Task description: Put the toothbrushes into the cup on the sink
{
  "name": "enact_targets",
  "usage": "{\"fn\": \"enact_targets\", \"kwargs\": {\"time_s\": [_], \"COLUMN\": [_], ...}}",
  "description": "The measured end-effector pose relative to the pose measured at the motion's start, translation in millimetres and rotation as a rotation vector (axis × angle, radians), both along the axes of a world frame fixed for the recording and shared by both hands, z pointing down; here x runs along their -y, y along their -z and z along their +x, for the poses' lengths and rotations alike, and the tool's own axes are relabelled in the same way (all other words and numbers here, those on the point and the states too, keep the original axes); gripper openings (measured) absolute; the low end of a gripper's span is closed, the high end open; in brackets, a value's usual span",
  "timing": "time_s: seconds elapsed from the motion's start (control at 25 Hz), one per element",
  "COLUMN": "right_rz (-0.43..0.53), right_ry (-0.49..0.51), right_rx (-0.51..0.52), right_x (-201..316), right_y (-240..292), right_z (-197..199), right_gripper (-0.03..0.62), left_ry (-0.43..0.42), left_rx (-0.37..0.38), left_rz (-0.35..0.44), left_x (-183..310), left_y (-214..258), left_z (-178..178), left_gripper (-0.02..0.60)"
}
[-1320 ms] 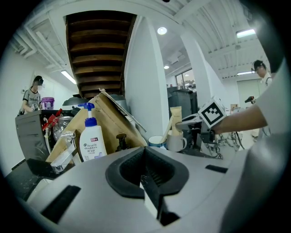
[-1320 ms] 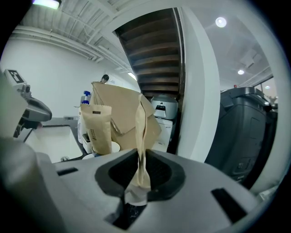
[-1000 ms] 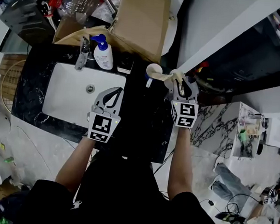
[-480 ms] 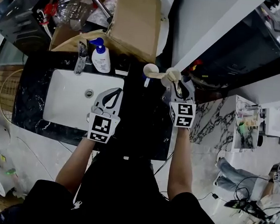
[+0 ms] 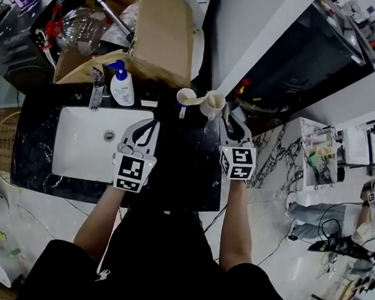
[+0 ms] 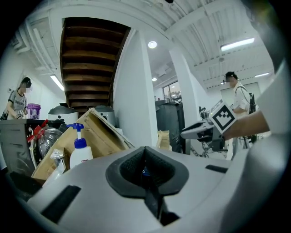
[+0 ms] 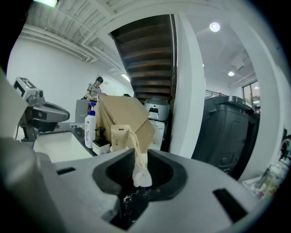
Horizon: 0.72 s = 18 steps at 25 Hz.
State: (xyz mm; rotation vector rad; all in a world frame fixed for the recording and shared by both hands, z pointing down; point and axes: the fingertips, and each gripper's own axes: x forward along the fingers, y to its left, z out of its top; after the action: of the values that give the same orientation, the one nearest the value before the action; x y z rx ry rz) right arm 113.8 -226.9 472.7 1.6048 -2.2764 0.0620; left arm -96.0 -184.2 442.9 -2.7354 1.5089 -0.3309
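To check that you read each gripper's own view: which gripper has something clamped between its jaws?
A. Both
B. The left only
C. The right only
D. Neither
C: in the right gripper view, the right gripper is shut on a pale toothbrush whose handle sticks out past the jaws, while the left gripper has its jaws together with nothing between them.

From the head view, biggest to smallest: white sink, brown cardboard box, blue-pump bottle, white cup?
Brown cardboard box and white sink basin: about alike, unranked; the box stands nearer the camera.
Then white bottle with blue pump.
Smallest: round white cup.
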Motion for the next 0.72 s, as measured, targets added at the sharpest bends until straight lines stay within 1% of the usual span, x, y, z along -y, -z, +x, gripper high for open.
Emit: {"fn": "enact_targets", "kwargs": {"time_s": [0.2,0.32,0.36,0.48,0.6,0.72], "right_rz": [0.032,0.050,0.057,0.079,0.098,0.097], "right_ry": [-0.008,-0.016,-0.019,-0.028,-0.026,-0.025], "right_rx": [0.075,0.136,0.158,0.219,0.272,0.335], "right_x": [-29.7,-47.1,-52.6,-69.0,-85.0,-103.4], "right_y": [22.0,36.0,41.0,57.3,71.3,81.1], "right_z": [-1.6,1.8,4.5,12.7,21.3,34.9], "right_gripper": [0.039,0.004,0.002,0.002,0.002,0.002], "left_ry": [-0.034,-0.035,-0.033,-0.013,0.029,0.066], "left_rx": [-0.031,-0.042,-0.045,-0.052,-0.065,-0.083], "left_rz": [0.015,0.017,0.020,0.031,0.035,0.030], "left_x": [-2.6,-7.1,-10.2,-21.9,-33.7,-51.4], "left_y": [7.2,9.8,11.5,17.4,23.0,28.2], "left_z": [12.0,17.9,19.8,21.8,21.6,28.8], "left_gripper": [0.003,0.003,0.003,0.003,0.003,0.003]}}
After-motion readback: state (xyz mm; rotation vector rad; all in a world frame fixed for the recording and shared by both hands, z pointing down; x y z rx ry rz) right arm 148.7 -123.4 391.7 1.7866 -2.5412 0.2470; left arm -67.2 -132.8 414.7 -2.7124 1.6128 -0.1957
